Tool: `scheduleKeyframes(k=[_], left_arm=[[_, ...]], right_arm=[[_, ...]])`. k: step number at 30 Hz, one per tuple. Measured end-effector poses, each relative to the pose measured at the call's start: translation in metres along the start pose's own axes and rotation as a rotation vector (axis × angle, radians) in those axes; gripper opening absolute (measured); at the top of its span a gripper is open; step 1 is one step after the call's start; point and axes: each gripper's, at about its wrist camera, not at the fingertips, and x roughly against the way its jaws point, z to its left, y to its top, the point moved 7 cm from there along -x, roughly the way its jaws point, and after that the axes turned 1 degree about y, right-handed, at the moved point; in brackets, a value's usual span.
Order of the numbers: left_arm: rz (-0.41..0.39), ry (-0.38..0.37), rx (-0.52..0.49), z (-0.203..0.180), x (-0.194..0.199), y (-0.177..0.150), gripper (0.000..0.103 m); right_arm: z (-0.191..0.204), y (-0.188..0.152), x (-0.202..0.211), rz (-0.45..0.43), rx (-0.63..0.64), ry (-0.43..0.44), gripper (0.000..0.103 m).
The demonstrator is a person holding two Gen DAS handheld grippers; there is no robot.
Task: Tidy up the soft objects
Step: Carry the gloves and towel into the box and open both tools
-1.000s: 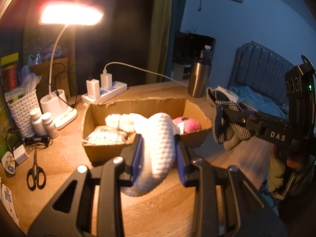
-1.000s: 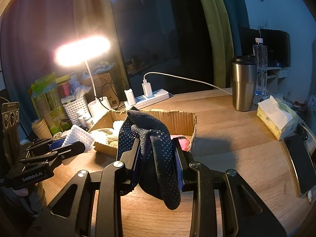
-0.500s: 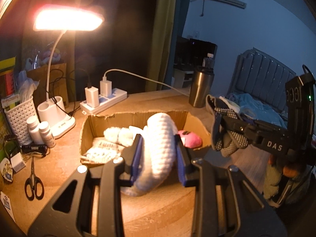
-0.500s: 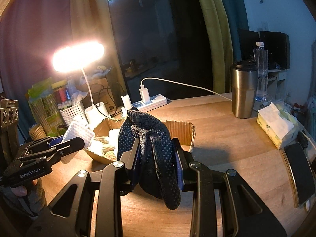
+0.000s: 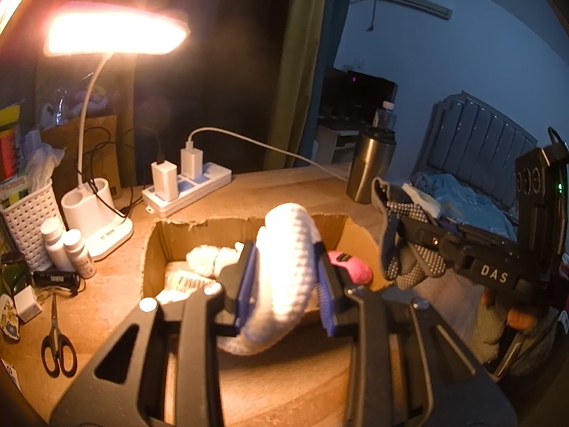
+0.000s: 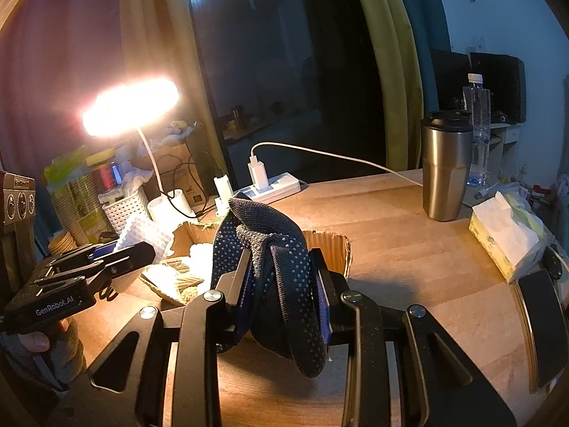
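My left gripper (image 5: pixel 286 284) is shut on a white knitted cloth (image 5: pixel 288 259) and holds it above the near edge of an open cardboard box (image 5: pixel 160 249). The box holds white fluffy things (image 5: pixel 206 259) and a pink soft thing (image 5: pixel 350 268). My right gripper (image 6: pixel 282 284) is shut on a dark dotted glove (image 6: pixel 274 270), held above the table by the box's right end (image 6: pixel 338 252). The right gripper also shows in the left wrist view (image 5: pixel 402 235), and the left gripper in the right wrist view (image 6: pixel 142 249).
A lit desk lamp (image 5: pixel 113 32), white basket (image 5: pixel 28 213), two small bottles (image 5: pixel 67 249), scissors (image 5: pixel 57 345) and a power strip (image 5: pixel 188 188) stand left and behind the box. A steel tumbler (image 6: pixel 446 163), tissue pack (image 6: pixel 505 231) and phone (image 6: pixel 544 320) are to the right.
Both grippers have risen and pulled back a little from the box, each still holding its cloth. The box looks farther and lower in both views.
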Motion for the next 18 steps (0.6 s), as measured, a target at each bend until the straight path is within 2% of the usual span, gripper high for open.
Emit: scheduleKeyframes(k=[18], left_arm=[[0.049, 0.006, 0.017, 0.008, -0.04, 0.011, 0.032]], right_arm=[[-0.01, 0.008, -0.036, 0.047, -0.016, 0.02, 0.032]])
